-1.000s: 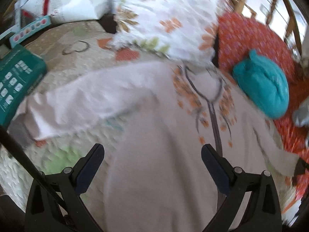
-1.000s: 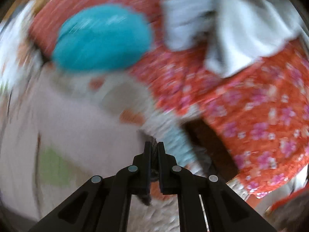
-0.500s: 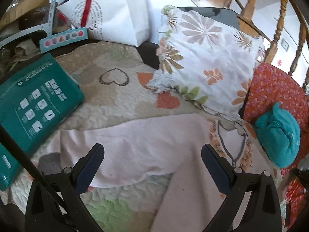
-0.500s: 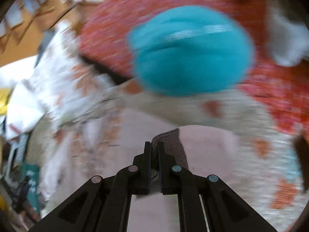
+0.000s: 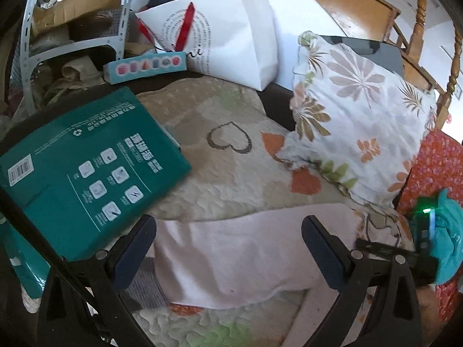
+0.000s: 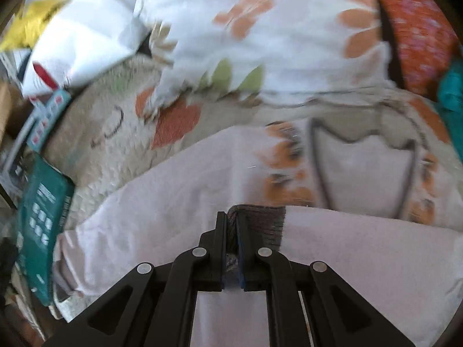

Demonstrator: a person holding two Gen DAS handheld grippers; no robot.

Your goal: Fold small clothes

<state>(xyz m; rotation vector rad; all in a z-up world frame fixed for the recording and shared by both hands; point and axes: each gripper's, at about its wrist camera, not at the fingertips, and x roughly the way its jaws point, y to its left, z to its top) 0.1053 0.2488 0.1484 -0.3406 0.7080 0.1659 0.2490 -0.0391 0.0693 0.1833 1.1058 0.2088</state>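
Note:
A pale pink long-sleeved top [image 5: 249,257] lies spread on a quilted bedspread [image 5: 231,179]. Its dark neckline with orange flowers [image 6: 361,167] shows in the right wrist view. My right gripper [image 6: 231,225] is shut on the grey ribbed cuff [image 6: 260,225] of one sleeve and holds it over the top's chest, with the sleeve [image 6: 361,240] trailing to the right. My left gripper [image 5: 228,248] is open above the other sleeve, whose grey cuff [image 5: 144,286] lies by the left finger. Nothing is between its fingers. The right gripper's body [image 5: 422,240] shows at the right edge of the left wrist view.
A green box [image 5: 86,173] lies left of the top. A floral pillow [image 5: 358,121] and a white paper bag [image 5: 231,40] stand behind it. An orange-red cushion [image 5: 434,167] with a teal bundle [image 5: 448,237] lies to the right. Cluttered metal shelving [image 5: 72,43] is at the far left.
My right gripper swung left from the red cushion to over the top's chest, carrying the cuff and sleeve with it. My left gripper moved left along the other sleeve toward its cuff and stayed open.

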